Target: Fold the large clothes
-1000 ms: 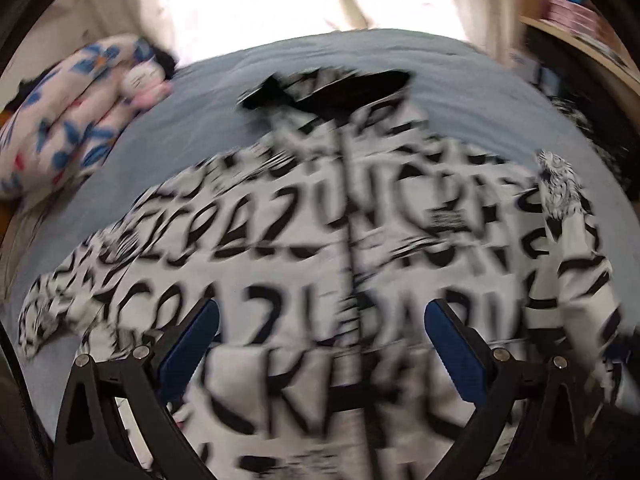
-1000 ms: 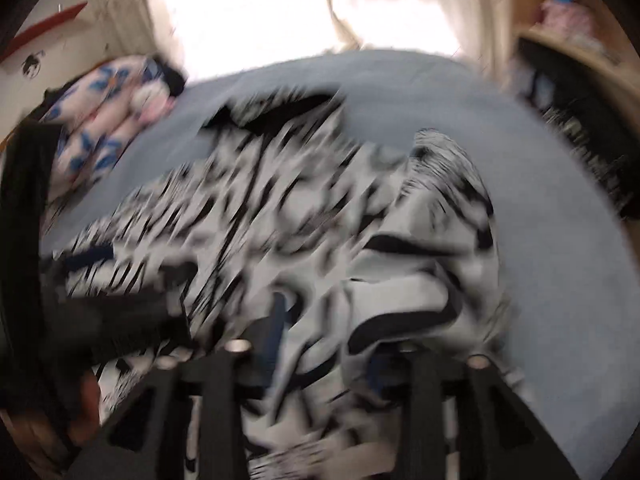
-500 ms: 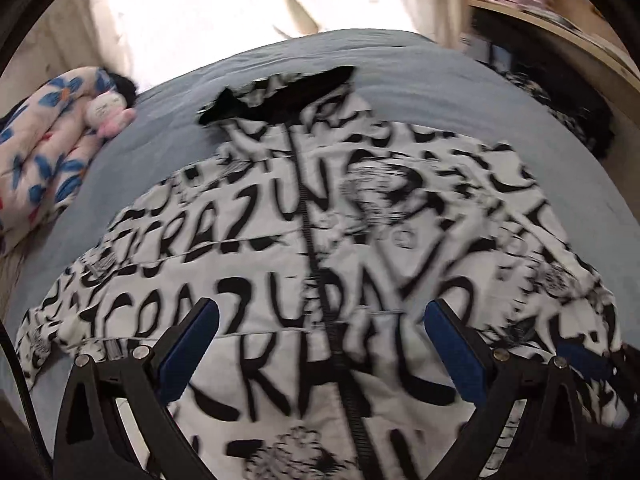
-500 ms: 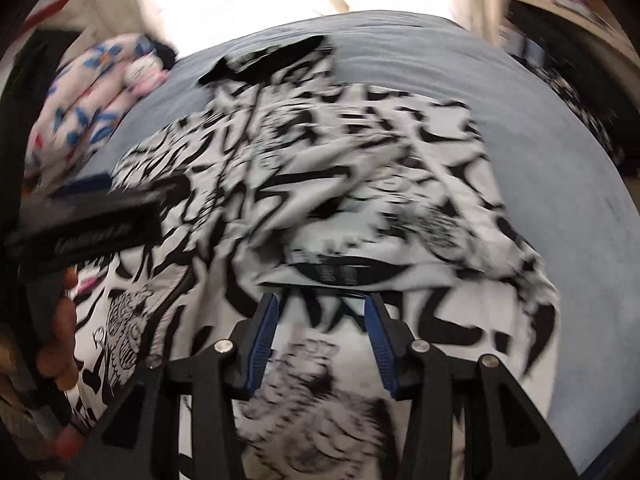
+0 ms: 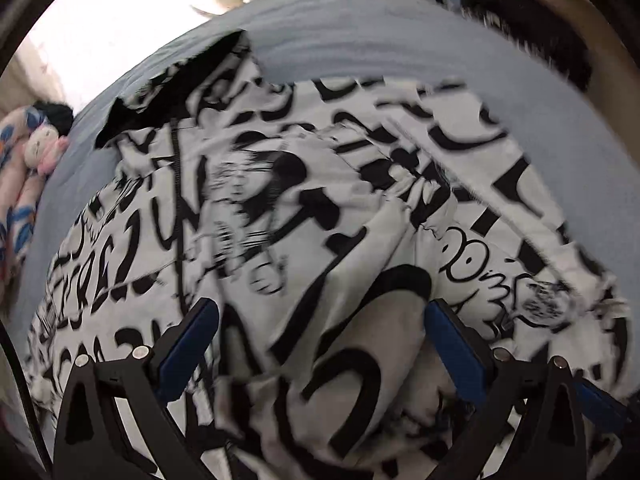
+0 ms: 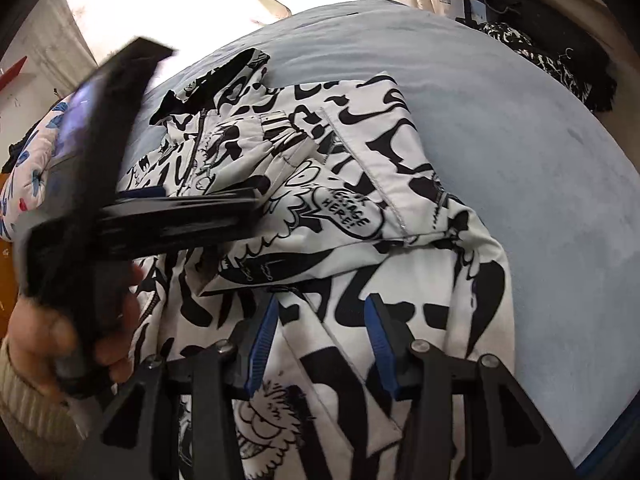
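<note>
- Left gripper (image 5: 322, 330) fingers spread wide, blue pads clear of the cloth on both sides; nothing clamped, jacket fabric bulges up between them.
- Right gripper (image 6: 322, 334) fingers part-way apart, a flat stretch of the jacket's near edge lies between the pads; can't tell if the pads press on it or just stand over it.
- Jacket (image 6: 360, 184): white with black graffiti lettering, lying on the bed, front up, zip (image 6: 196, 148) running away from the cameras toward the hood.
- Hood (image 5: 172, 92) at the far end, dark lining showing.
- Jacket's right side is folded over onto the front; a sleeve lies across the chest, cuff (image 6: 276, 124) near the zip. Speech-bubble print visible on the folded panel.
- Left wrist view is motion-blurred, print smeared; fold lines there hard to read.
- Left gripper also shows in the right wrist view, body blurred, over the jacket's left half; its fingers point across toward the folded part. Person's hand (image 6: 60, 332) wraps its handle, knit cream cuff at the wrist.
- Bed (image 6: 540, 168): pale blue cover, bare on the right of the jacket.
- Floral pillow (image 5: 16, 216) with a small doll (image 5: 42, 148) on it at the far left of the bed.
- Bright curtained window (image 6: 180, 0) beyond the bed's far edge.
- Dark clothing pile (image 6: 548, 64) off the bed at far right, under a wooden shelf.
</note>
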{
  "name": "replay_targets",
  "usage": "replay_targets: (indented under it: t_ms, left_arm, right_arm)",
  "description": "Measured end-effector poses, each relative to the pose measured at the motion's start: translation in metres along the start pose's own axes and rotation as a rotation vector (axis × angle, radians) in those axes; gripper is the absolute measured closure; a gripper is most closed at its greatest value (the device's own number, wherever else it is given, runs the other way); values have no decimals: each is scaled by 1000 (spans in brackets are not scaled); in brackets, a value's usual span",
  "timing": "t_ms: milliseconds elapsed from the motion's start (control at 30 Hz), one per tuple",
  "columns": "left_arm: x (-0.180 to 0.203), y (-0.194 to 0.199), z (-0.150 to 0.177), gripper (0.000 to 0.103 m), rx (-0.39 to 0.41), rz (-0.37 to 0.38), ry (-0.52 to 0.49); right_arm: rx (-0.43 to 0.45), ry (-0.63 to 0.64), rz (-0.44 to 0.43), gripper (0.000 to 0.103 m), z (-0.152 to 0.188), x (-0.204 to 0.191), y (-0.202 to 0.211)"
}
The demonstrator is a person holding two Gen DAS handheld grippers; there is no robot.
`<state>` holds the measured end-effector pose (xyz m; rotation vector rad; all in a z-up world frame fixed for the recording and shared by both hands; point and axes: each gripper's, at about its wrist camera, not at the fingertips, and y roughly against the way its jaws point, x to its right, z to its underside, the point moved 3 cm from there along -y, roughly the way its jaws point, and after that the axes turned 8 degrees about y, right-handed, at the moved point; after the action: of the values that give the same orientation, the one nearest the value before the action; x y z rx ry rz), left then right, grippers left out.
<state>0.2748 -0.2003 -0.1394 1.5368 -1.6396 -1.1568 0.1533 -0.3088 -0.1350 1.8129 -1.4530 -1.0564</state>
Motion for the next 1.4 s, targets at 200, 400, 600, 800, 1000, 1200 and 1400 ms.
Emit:
replay_targets:
  t_ms: [200,400,600,800,1000,1200,1400]
  left_arm:
    - [17,-14,-5,47,-3,-37,-49]
    - [-14,10,-25,91,26,102,38]
    - [-75,67,-55,91,246,206,184]
    - [-145,36,-8,59,242,162,347]
    - [-198,-15,66,56,14,234,499]
    - [-234,3,50,34,74,350,546]
    - [-241,-38,16,33,-25,345,481]
  right_arm:
    - [2,-23,21,58,5,14,1]
    - [8,-32,15,58,4,16,1]
    - [20,-27,14,58,4,8,4]
    - [11,-33,17,58,6,8,3]
    - [8,-18,27,58,6,8,5]
    - [-4,0,33,58,7,1,4]
    - [5,35,39,58,-4,-5,13]
